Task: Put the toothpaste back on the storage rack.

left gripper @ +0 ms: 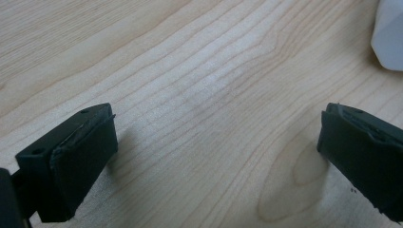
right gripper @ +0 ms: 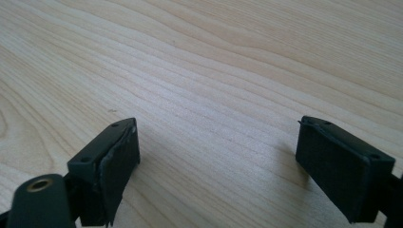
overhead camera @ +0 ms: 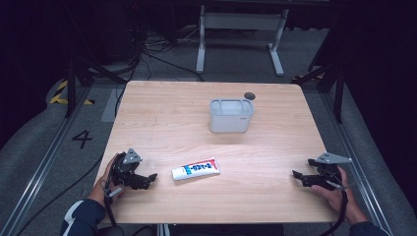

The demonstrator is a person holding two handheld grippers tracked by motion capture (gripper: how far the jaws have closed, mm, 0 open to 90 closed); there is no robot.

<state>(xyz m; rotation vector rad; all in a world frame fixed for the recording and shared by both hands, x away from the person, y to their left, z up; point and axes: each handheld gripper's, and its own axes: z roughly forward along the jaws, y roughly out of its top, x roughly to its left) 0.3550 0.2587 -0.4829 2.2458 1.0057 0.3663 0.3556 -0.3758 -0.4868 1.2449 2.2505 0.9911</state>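
So the tube is lying flat on the table, down at the near side and a bit left of the middle, with its long axis running roughly left-right and tilting up a little toward the right end. The capped end is pointing left, straight at the left gripper, which is sitting just beside it, near but not touching. That's the relation that matters here: the tube is lying just to the right of that gripper, so my guess is the left hand is going for it, end-on along the tube unless it turns to grab across it.

The left gripper is gaping wide with nothing between its pads, just bare wood, and a white bit is peeking in at the top right corner of its view. The right gripper is hanging well apart on the right, also spread wide and holding nothing. The bin is sitting farther back.
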